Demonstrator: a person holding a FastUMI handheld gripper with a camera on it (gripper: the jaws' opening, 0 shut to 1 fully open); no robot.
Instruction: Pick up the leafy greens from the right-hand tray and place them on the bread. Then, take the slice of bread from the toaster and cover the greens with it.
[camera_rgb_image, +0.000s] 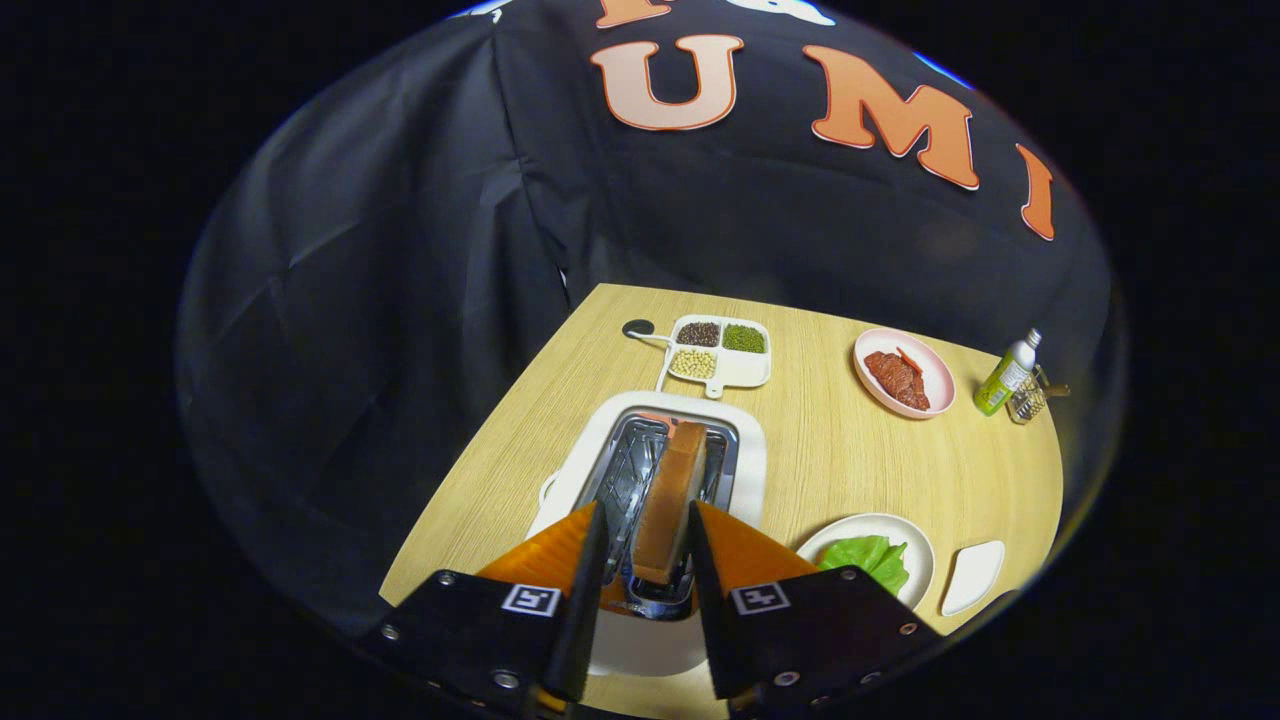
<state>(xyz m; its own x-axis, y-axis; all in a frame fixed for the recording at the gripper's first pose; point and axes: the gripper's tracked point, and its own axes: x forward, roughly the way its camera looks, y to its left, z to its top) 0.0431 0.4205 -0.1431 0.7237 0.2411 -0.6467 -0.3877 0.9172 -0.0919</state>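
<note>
Between the tongs' (645, 520) narrowly parted fingers stood the brown bread slice (672, 500), upright in the white toaster's (745, 440) slot; whether they gripped it was unclear. Closing off-centre could snag the slot's metal guide.

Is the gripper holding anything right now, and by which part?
Cannot tell: the gripper straddles the bread slice standing in the toaster, fingers flanking its near end; contact unclear.
</note>
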